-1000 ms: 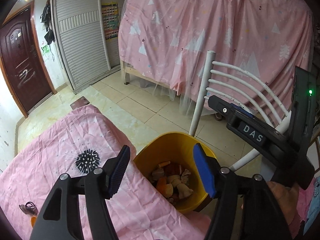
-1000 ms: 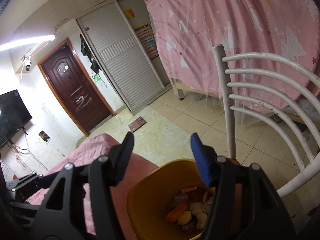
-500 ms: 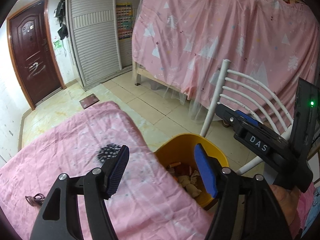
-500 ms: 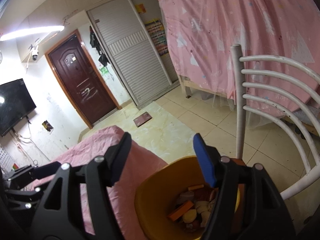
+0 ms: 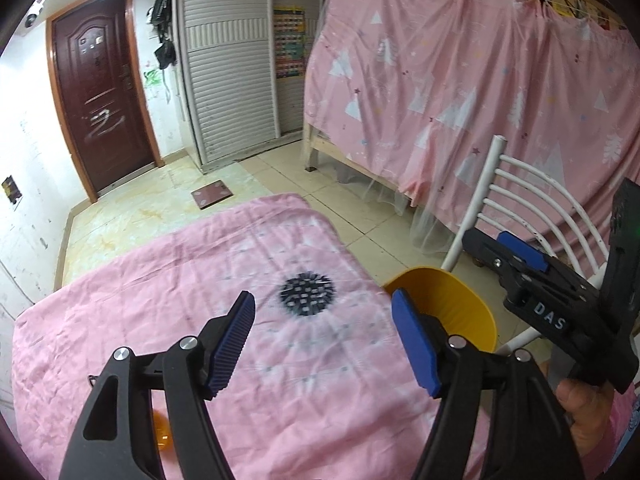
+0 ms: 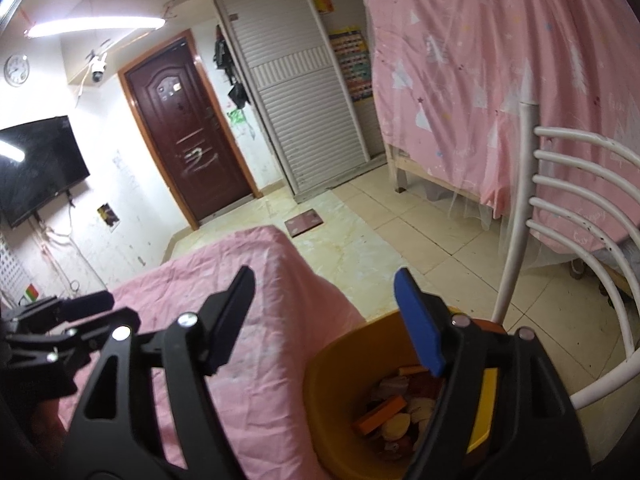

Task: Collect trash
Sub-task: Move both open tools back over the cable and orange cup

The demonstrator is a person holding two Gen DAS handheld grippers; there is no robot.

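The yellow bin (image 6: 332,376) stands against the right edge of the pink-clothed table (image 5: 160,280) and holds scraps of trash (image 6: 394,410), a few of them orange. My left gripper (image 5: 326,340) hovers over the cloth near a black spiky print (image 5: 306,294); its jaws are opening with nothing between them. My right gripper (image 6: 326,304) hangs over the table's edge and the bin's rim, its jaws also opening and empty. An orange object (image 5: 162,432) lies on the cloth low at the left, partly behind my left finger. Each gripper shows in the other's view: right gripper (image 5: 496,246), left gripper (image 6: 100,312).
A white slatted chair (image 6: 560,204) stands just right of the bin. Behind it hangs a pink curtain (image 5: 460,80) over a bed frame. Tiled floor, a small brown mat (image 5: 211,195), a dark door (image 6: 188,128) and a wall TV (image 6: 36,168) lie beyond.
Both grippers have swung left, away from the bin and over the table. The bin has slid to the right in both views. Both pairs of jaws stand slightly wider.
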